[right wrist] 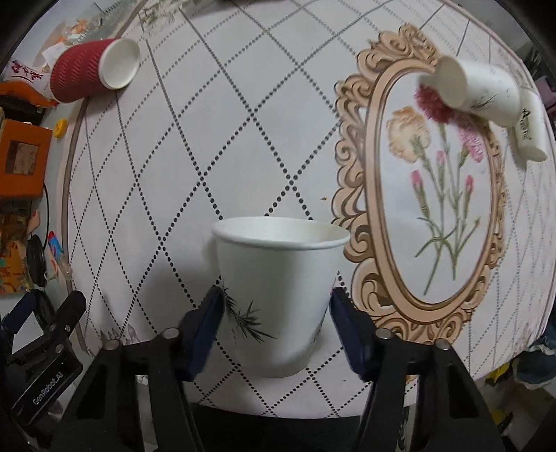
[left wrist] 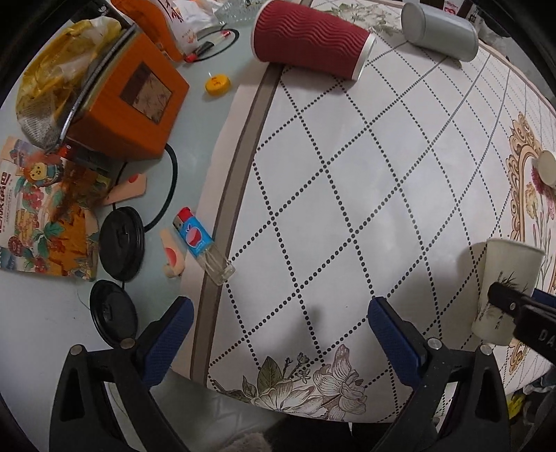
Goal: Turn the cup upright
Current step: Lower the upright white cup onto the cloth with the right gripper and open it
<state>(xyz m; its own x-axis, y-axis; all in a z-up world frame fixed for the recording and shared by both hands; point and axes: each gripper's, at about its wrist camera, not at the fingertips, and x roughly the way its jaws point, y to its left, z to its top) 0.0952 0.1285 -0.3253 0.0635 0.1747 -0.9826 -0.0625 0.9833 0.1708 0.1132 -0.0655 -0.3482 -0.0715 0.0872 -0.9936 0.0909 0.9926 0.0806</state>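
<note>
Upright cup (right wrist: 278, 299) on tablecloth (right wrist: 243, 139), between right claw (right wrist: 276, 323) fingers; ribbed cup (right wrist: 93, 69) far left.

Table (left wrist: 62, 333) under patterned mat (left wrist: 347, 167)

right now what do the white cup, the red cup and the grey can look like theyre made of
White cup: matte paper, going by its thin rolled rim and printed sprig.
Red cup: paper with a wavy ribbed sleeve and white lining.
Grey can: probably metal, given its smooth dull sheen and seamed end, though coated card is possible.
</note>
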